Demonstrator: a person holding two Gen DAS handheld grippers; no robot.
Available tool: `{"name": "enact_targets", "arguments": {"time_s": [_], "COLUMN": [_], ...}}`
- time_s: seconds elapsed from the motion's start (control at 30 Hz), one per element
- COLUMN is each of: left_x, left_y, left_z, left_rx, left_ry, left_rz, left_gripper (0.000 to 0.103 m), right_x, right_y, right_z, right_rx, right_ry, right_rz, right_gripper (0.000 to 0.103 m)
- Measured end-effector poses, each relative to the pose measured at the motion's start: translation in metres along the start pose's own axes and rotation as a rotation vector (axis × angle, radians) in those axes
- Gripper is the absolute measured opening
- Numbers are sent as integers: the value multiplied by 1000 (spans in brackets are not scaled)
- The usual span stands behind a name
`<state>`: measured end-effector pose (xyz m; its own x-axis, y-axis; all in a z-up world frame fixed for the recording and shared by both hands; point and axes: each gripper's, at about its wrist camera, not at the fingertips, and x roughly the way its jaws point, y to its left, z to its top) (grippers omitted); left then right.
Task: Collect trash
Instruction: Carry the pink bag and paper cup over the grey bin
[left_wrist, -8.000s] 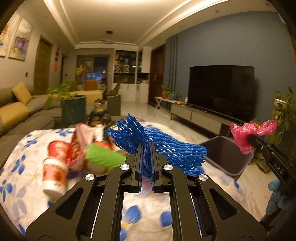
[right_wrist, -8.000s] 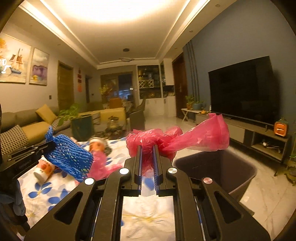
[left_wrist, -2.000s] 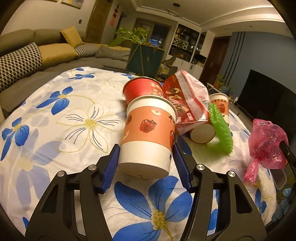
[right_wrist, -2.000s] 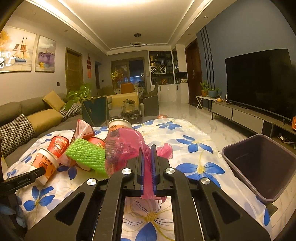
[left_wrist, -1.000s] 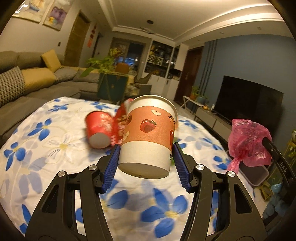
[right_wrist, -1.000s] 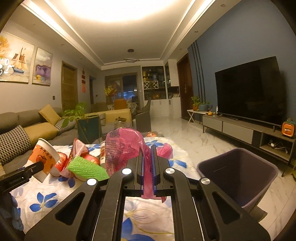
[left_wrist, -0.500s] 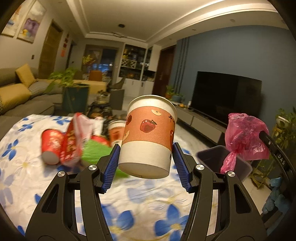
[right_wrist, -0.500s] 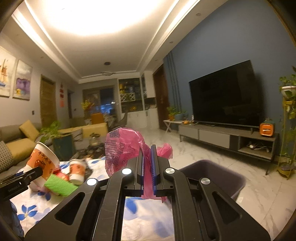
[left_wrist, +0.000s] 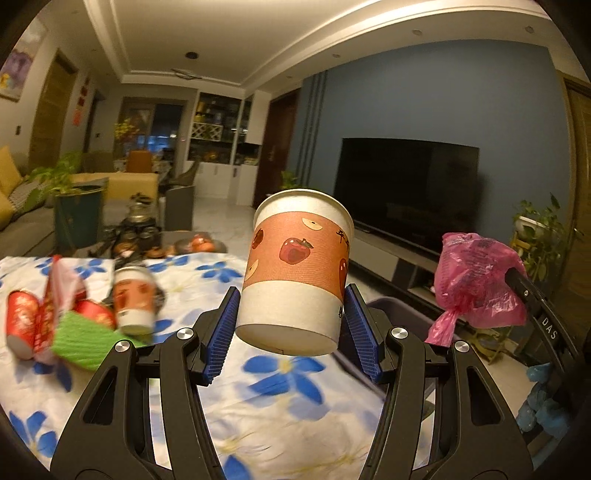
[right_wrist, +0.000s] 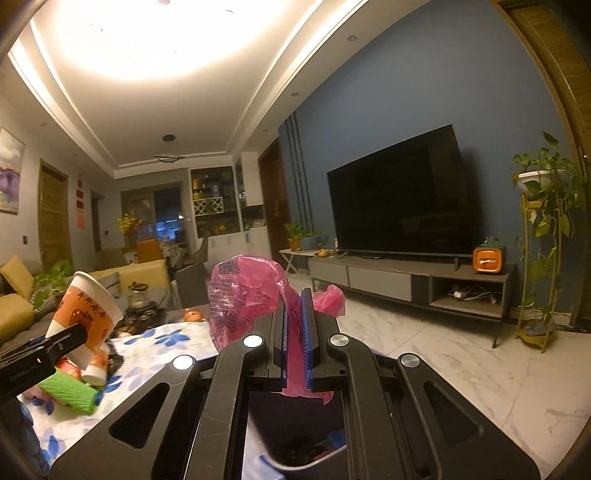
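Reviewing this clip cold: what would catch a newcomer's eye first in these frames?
First, the paper cup with the fruit-print band, held off the table between the blue-padded fingers of the left gripper. Next, the crumpled pink plastic bag pinched in the right gripper, above the dark bin. Behind them, leftover cups and a green foam net lie on the flowered tablecloth.

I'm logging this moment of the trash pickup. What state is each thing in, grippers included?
Left gripper: shut on the paper cup.
Paper cup: upright, lifted clear of the table.
Right gripper: shut on the pink bag.
Pink bag: crumpled, pinched between the jaws, held in the air.
Bin: open, mostly hidden behind the cup.
Second cup: on the table; blurred.
Green sleeve: lying on the table.
TV: off.
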<state>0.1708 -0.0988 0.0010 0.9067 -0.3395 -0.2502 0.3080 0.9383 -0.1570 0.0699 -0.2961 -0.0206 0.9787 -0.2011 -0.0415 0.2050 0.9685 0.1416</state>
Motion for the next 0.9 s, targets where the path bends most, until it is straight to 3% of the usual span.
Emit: {"name": "enact_targets", "arguments": {"time_s": [0.37,0.9], "left_x": [60,112], "left_y": [-46,-71], "left_z": [2,-12], "left_rx": [38,60], "left_ry": [20,52], "left_rz": [-77,-122], "left_gripper": [56,56], "right_x": [17,41], "right_y": [-25,-22], "right_z": [2,-3], "right_rx": [12,-2], "right_ry": [-2,28], "right_rz": [-64,-89], "right_gripper": [7,7]}}
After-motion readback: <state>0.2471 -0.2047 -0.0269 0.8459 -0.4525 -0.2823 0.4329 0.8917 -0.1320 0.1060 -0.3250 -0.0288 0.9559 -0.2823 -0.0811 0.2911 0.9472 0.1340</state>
